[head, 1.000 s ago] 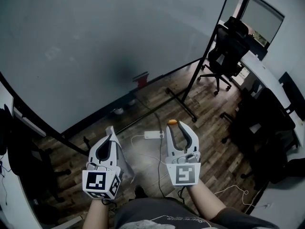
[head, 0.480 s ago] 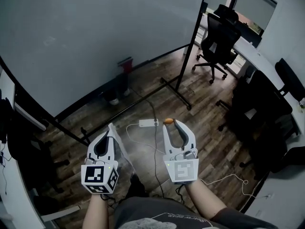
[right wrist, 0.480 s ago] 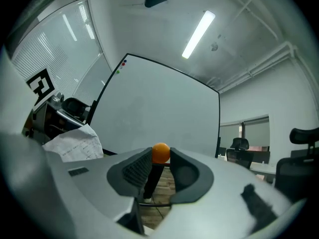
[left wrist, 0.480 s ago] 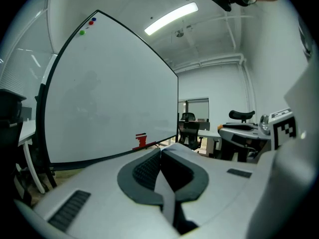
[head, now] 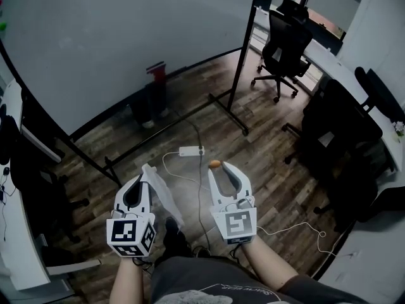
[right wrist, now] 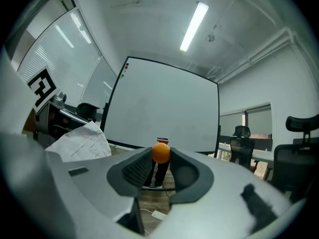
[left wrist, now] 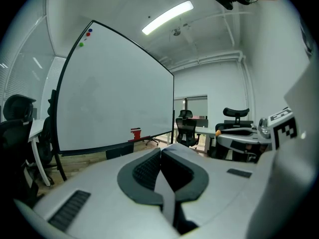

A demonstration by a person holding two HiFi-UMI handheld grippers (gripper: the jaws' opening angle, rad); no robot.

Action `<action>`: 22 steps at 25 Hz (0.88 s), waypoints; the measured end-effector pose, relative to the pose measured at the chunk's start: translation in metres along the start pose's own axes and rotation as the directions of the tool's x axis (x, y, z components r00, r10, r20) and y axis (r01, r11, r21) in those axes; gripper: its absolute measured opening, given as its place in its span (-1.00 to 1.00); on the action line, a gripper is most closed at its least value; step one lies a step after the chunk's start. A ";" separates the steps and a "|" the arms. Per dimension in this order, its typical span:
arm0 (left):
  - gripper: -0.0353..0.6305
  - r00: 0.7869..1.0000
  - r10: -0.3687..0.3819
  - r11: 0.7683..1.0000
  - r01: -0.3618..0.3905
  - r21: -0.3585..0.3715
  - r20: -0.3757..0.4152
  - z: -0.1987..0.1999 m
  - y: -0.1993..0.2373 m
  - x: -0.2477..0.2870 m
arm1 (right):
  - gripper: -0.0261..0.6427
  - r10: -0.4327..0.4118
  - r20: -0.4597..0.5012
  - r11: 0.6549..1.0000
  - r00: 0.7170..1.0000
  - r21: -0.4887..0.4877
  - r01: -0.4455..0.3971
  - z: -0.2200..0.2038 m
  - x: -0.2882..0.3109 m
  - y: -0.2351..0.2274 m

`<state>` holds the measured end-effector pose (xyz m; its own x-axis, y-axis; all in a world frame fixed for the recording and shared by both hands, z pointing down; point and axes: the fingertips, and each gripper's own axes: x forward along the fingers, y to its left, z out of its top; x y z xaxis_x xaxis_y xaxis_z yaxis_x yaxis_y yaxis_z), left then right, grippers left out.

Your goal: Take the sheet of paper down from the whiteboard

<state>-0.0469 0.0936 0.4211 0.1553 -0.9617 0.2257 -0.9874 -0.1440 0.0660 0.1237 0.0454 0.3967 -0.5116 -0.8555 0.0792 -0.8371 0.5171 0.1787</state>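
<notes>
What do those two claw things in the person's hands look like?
The left gripper and the right gripper are white plastic claws with curved jaws and dark grey ribbed pads inside. Each has a white cube at the back, printed with black square markers. The person wears a dark grey T-shirt.

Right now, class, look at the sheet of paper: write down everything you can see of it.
The sheet of paper is white, thin and looks crumpled. The right gripper view shows faint lines of print on it, too small to read. It is off the whiteboard. The left gripper is shut on one edge, and the rest droops loose beside the jaws, above the wooden floor. Nothing else seems to touch it.
</notes>
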 end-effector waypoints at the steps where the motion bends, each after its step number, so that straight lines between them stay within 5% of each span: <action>1: -0.85 1.000 0.003 1.000 -0.003 0.000 -0.002 -0.002 -0.004 -0.005 | -0.57 0.009 -0.014 1.000 1.000 -0.003 -0.009 -0.010 -0.006 0.001; 22: -0.85 1.000 0.022 1.000 -0.022 0.001 -0.009 -0.015 -0.028 -0.038 | -0.58 0.048 -0.067 0.999 0.997 0.010 -0.048 -0.034 -0.039 0.011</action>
<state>-0.0251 0.1371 0.4251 0.1335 -0.9626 0.2359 -0.9906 -0.1226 0.0605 0.1411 0.0838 0.4292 -0.5376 -0.8292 0.1529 -0.8134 0.5578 0.1651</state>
